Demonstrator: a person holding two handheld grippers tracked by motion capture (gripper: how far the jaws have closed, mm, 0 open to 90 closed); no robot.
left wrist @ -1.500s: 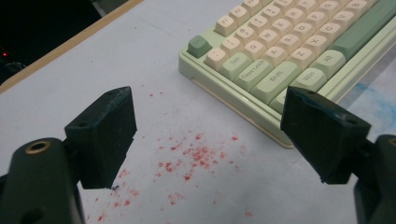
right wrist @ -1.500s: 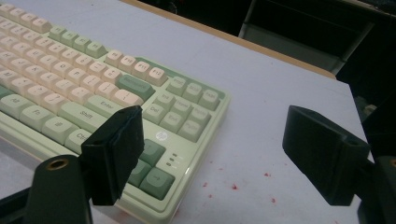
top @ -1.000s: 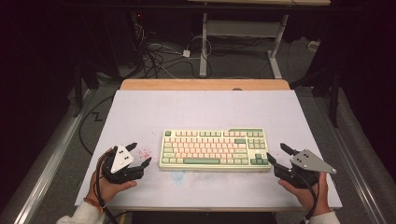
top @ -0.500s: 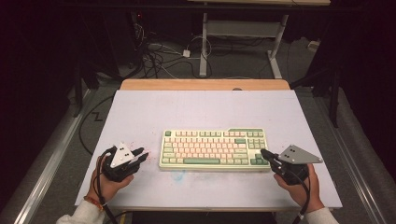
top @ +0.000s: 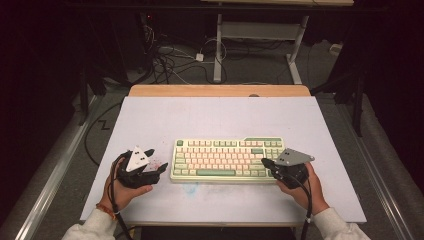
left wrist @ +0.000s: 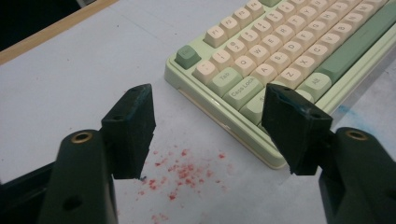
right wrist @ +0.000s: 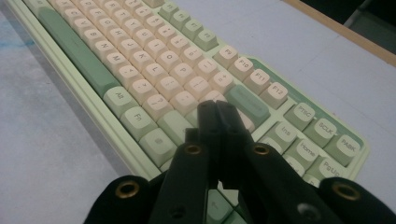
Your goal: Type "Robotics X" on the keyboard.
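The right tongs are seen clenched, jaw against jaw with nothing between them, and their tips are held over the keys at the right end of the keyboard, near the long green key there; whether a key is actually touched cannot be told. The left tongs are released, the jaws wide apart, and they are kept low beside the keyboard's near-left corner, apart from it. The keyboard lies flat in the middle of the white counter. Judging from this, the work is only at its beginning: a press with the shut tips seems prepared, but no key is seen pushed down. In the left gripper view red specks on the counter and key legends such as Tab and Caps Lock are readable. In the high view both hands and the whole layout are given.
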